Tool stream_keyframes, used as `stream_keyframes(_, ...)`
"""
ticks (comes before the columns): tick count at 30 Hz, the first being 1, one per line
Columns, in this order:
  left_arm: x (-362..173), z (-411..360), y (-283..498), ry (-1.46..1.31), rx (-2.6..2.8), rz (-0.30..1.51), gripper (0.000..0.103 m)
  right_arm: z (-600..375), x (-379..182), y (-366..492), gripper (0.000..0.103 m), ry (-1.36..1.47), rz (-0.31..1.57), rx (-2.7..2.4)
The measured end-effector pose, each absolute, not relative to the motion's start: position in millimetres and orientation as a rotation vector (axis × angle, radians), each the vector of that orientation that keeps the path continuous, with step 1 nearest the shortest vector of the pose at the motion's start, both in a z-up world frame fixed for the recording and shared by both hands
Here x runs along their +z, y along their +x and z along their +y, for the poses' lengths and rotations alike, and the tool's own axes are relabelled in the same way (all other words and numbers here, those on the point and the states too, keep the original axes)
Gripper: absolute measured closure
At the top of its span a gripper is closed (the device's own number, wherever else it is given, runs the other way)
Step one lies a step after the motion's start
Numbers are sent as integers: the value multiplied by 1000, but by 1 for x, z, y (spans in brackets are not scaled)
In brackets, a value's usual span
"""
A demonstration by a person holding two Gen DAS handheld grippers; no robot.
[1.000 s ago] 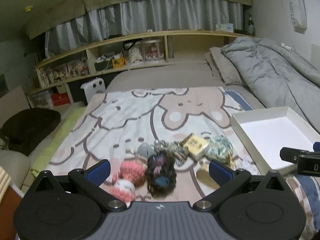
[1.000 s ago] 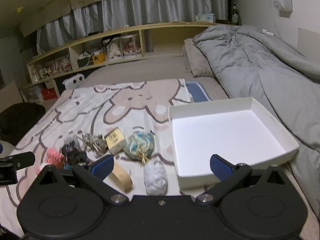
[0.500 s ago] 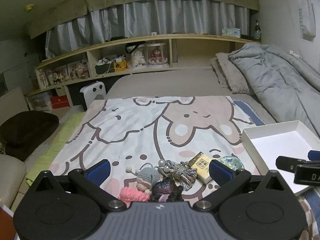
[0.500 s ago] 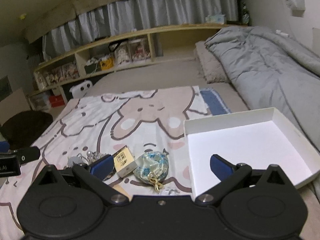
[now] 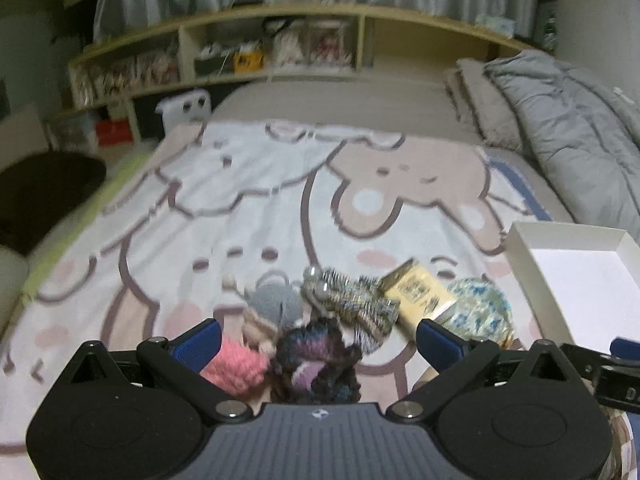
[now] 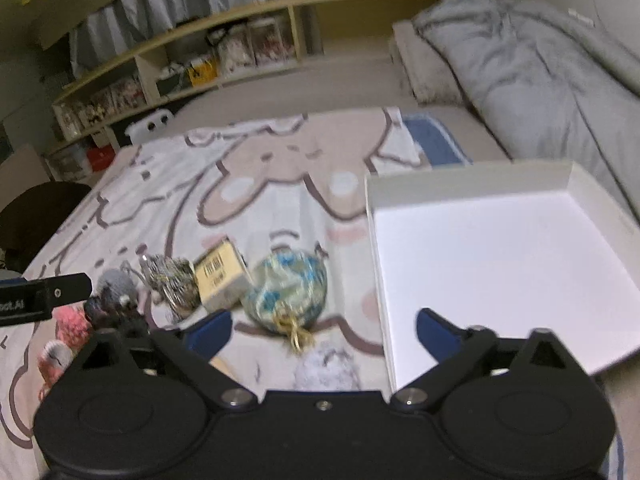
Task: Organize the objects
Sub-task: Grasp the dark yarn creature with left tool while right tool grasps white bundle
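Small items lie in a cluster on the cartoon blanket [image 5: 240, 208]. My left gripper [image 5: 318, 342] hovers low over a dark purple-blue knitted piece [image 5: 316, 360] and a pink knitted one [image 5: 236, 368]. Its jaws are closing, both pieces lie between them, and the pads touch nothing. A grey knitted doll [image 5: 274, 300], a tweed bow [image 5: 352, 300] and a yellow box [image 5: 416, 296] lie just beyond. My right gripper [image 6: 324, 332] is closing too, above a blue-floral pouch [image 6: 286, 292] and a pale pouch [image 6: 326, 372], gripping neither. An empty white box [image 6: 500, 248] sits to the right.
A grey duvet [image 6: 540, 72] is heaped at the back right, with a pillow [image 5: 484, 104] beside it. Wooden shelves [image 5: 280, 48] full of toys run along the far wall. A dark chair [image 5: 44, 192] stands off the bed's left side.
Both grippers have moved forward and down towards the cluster, so the items look larger. The right gripper's jaws stand slightly narrower. Nothing has been taken hold of.
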State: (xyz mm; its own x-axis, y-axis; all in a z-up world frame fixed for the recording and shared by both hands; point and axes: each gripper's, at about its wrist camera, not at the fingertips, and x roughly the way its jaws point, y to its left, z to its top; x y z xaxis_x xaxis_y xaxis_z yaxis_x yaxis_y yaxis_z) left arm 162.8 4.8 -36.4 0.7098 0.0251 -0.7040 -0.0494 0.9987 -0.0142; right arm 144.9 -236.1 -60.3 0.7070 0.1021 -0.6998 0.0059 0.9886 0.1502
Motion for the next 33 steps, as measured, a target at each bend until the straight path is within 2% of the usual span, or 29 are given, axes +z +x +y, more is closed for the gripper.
stream_keyframes(1, -42, 6, 164, -44, 43, 797, 8, -237, -63, 145, 16, 159, 802, 62)
stream_keyframes(4, -54, 8, 168, -54, 34, 857, 19, -238, -68, 144, 32, 179, 836, 88)
stream_keyframes(6, -61, 10, 170, -59, 35, 881, 22, -236, -72, 144, 43, 177, 860, 98)
stream_keyframes(9, -70, 14, 174, -69, 44, 907, 29, -231, -79, 145, 53, 173, 895, 113)
stream_keyframes(13, -81, 19, 179, -126, 38, 948, 36, -226, -87, 147, 58, 146, 938, 106)
stream_keyframes(23, -101, 13, 191, -122, 63, 978, 40, -229, -101, 155, 62, 76, 982, 62)
stream_keyframes(27, -102, 14, 193, -116, 91, 973, 53, -222, -103, 156, 63, 12, 985, 62)
stream_keyframes(33, -102, 15, 193, -104, 109, 971, 61, -213, -106, 153, 67, -98, 977, 78)
